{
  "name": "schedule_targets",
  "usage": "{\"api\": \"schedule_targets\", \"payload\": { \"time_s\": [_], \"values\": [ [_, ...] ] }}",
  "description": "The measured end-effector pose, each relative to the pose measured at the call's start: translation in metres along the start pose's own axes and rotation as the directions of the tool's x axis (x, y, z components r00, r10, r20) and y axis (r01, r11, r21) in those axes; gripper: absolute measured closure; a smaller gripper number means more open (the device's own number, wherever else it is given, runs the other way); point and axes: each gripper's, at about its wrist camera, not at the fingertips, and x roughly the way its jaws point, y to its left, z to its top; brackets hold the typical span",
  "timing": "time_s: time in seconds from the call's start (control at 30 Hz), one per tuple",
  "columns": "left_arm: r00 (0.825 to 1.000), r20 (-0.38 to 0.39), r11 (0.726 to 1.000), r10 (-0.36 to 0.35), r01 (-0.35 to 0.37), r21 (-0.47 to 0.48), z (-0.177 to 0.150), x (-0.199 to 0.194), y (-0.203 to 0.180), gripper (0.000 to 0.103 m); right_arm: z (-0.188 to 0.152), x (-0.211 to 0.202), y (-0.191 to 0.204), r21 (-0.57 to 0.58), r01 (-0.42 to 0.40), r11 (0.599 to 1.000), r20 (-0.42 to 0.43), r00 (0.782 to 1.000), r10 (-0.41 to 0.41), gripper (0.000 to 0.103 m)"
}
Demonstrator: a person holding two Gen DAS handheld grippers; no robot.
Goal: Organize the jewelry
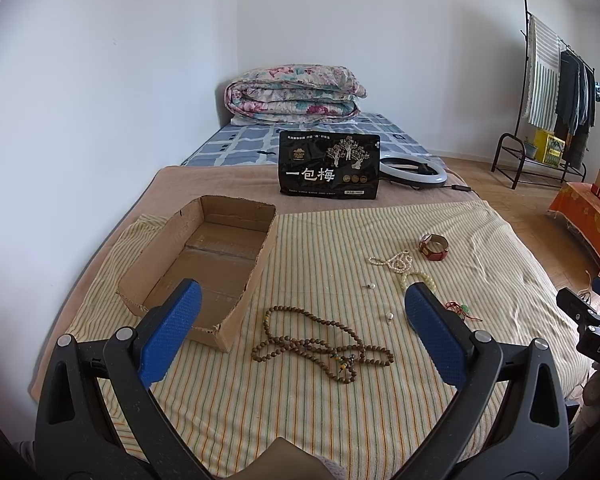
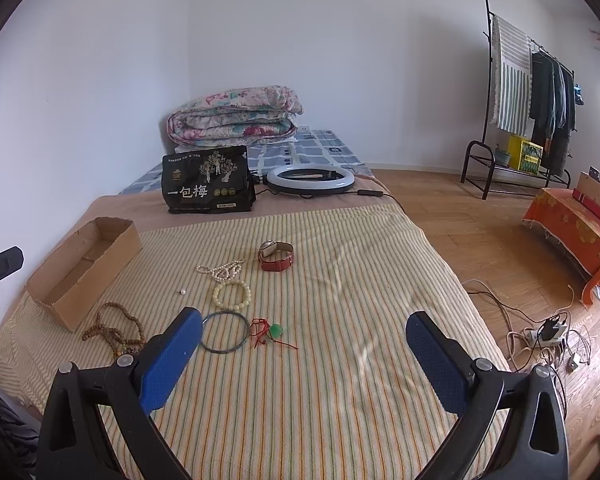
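One thin bangle (image 2: 225, 333), right-wrist view only

Open striped cloth to the right of the cardboard box (image 1: 204, 264), clutter right of its near corner.

The box stands open-topped on the striped cloth (image 2: 340, 380), its four walls the only raised barrier low down. Just right of its near corner lies the wooden bead string (image 1: 324, 344), sprawled across the approach. Further right of the box sit a pearl strand (image 2: 222, 270), a cream bead bracelet (image 2: 232, 295), a thin bangle (image 2: 224, 333), a red-corded green pendant (image 2: 272, 332) and a red-strapped watch (image 2: 275, 256), close together. Right of those, the cloth runs bare to its edge. Behind the box a black bag (image 1: 329, 166) stands upright.
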Motion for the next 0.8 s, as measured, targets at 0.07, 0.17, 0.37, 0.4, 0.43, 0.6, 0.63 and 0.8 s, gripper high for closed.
{"api": "schedule_targets", "payload": {
  "time_s": [0.07, 0.17, 0.37, 0.4, 0.43, 0.6, 0.63, 0.8],
  "values": [
    [1.000, 0.000, 1.000, 0.000, 0.000, 0.000, -0.0001, 0.0000, -0.0001, 0.000, -0.0001, 0.0001, 0.0000, -0.001, -0.002, 1.000, -0.001, 1.000, 0.002, 0.000],
    [1.000, -0.001, 1.000, -0.001, 0.001, 0.000, 0.0005, -0.0007, 0.0003, 0.000, -0.0004, 0.0005, 0.0003, 0.001, -0.005, 1.000, -0.005, 1.000, 0.005, 0.000],
    [1.000, 0.000, 1.000, 0.000, 0.000, -0.001, -0.0003, 0.0000, -0.0001, 0.000, -0.0005, 0.0013, -0.0009, 0.008, -0.009, 1.000, -0.007, 1.000, 0.009, 0.000],
    [1.000, 0.000, 1.000, 0.001, -0.001, -0.001, 0.0000, -0.0005, 0.0002, 0.000, -0.0004, 0.0013, -0.0008, 0.007, -0.010, 1.000, -0.008, 1.000, 0.010, 0.000],
    [1.000, 0.000, 1.000, 0.002, -0.002, 0.000, -0.0001, -0.0003, 0.0000, 0.000, -0.0005, 0.0014, -0.0008, 0.007, -0.010, 1.000, -0.008, 1.000, 0.010, 0.000],
    [1.000, -0.002, 1.000, 0.002, -0.002, 0.002, 0.0079, -0.0023, 0.0012, 0.000, 0.0000, 0.0023, -0.0011, 0.010, -0.013, 1.000, -0.013, 1.000, 0.013, 0.000],
    [1.000, -0.003, 1.000, 0.002, -0.002, 0.003, 0.0085, -0.0028, 0.0016, 0.000, 0.0000, 0.0025, -0.0016, 0.010, -0.014, 1.000, -0.013, 1.000, 0.014, 0.000],
    [1.000, -0.007, 1.000, 0.005, -0.005, 0.002, 0.0016, 0.0047, 0.0076, 0.000, -0.0012, 0.0030, -0.0032, 0.014, -0.015, 1.000, -0.018, 1.000, 0.015, 0.000]
  ]
}}
